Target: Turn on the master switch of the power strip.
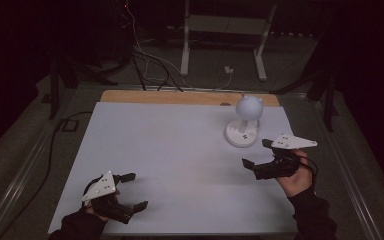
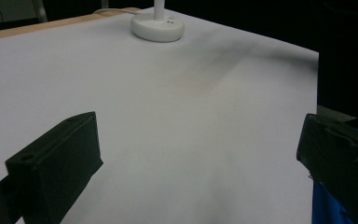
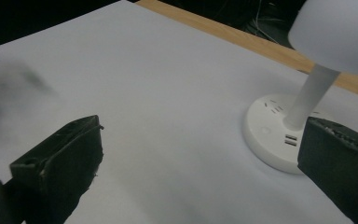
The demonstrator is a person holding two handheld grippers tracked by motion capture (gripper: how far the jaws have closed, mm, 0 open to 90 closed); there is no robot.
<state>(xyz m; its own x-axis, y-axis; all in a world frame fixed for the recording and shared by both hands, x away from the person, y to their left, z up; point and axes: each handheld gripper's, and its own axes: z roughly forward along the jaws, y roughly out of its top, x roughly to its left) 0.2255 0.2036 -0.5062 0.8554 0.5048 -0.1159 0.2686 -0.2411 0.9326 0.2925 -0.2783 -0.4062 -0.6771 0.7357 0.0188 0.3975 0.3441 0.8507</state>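
A white desk lamp (image 1: 244, 120) with a round shade and a round base (image 1: 241, 134) stands at the back right of the white table (image 1: 170, 155). Its base (image 2: 157, 26) lies far ahead in the left gripper view, and base (image 3: 272, 135) and shade (image 3: 340, 32) are close in the right gripper view. My right gripper (image 1: 257, 154) hovers open just in front of the lamp base, nothing between its jaws. My left gripper (image 1: 135, 191) is held open near the table's front left corner, empty.
A strip of bare wood (image 1: 180, 97) runs along the table's far edge. Behind the table, cables (image 1: 145, 65) lie on the floor by a white metal stand (image 1: 225, 40). A black cable (image 1: 55, 145) trails down the left side.
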